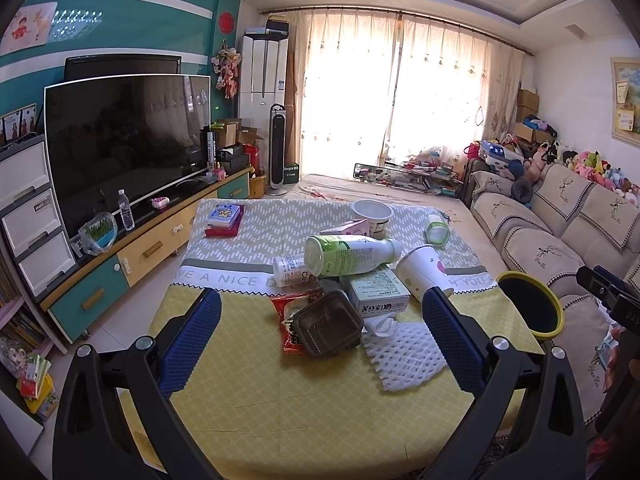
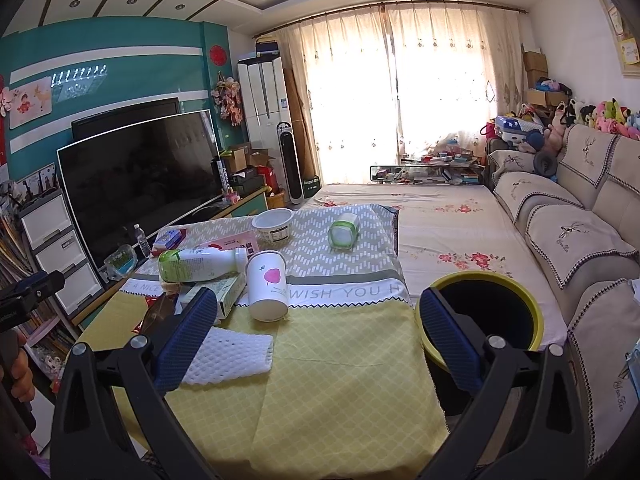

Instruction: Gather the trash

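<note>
Trash lies heaped on the cloth-covered table (image 1: 280, 408): a green-white bottle (image 1: 348, 255) on its side, a tipped paper cup (image 1: 420, 270), a white carton (image 1: 380, 294), a dark plastic clamshell (image 1: 328, 328) over a red wrapper (image 1: 286, 308), and white foam netting (image 1: 408, 354). A yellow-rimmed black bin (image 1: 532, 304) stands past the table's right edge. My left gripper (image 1: 320, 336) hovers open just short of the clamshell, holding nothing. In the right wrist view my right gripper (image 2: 316, 336) is open between the foam netting (image 2: 228, 356) and the bin (image 2: 492, 312), near the cup (image 2: 268, 284).
Farther back on the table are a white tub (image 1: 372, 212), a small green-lidded jar (image 1: 438, 232) and a stack of boxes (image 1: 224, 220). A TV stand (image 1: 120, 256) runs along the left. A sofa (image 1: 560, 232) and a flowered mattress (image 2: 460, 224) lie to the right.
</note>
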Action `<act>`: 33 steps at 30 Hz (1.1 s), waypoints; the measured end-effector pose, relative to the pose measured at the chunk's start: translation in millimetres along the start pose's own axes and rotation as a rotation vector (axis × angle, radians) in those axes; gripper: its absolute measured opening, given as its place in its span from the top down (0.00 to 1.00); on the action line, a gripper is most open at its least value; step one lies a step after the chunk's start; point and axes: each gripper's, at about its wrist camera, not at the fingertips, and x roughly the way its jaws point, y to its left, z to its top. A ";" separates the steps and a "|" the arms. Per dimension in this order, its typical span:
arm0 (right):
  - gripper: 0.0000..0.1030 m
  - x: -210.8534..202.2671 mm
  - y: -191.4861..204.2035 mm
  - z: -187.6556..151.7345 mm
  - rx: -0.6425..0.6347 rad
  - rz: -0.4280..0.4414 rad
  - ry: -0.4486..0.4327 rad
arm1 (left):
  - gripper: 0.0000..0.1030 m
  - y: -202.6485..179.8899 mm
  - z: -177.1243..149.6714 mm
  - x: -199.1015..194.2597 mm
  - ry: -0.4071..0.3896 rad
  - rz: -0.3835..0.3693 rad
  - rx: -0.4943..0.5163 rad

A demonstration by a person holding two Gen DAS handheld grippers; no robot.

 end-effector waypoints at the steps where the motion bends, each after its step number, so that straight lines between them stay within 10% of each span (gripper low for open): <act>1: 0.06 0.0 0.1 -0.3 0.000 0.000 0.001 | 0.04 0.2 0.0 0.0 0.001 0.000 -0.001; 33: 0.06 3.6 -0.4 -1.8 0.012 0.001 0.011 | 0.04 1.5 -3.9 5.4 0.018 -0.010 -0.009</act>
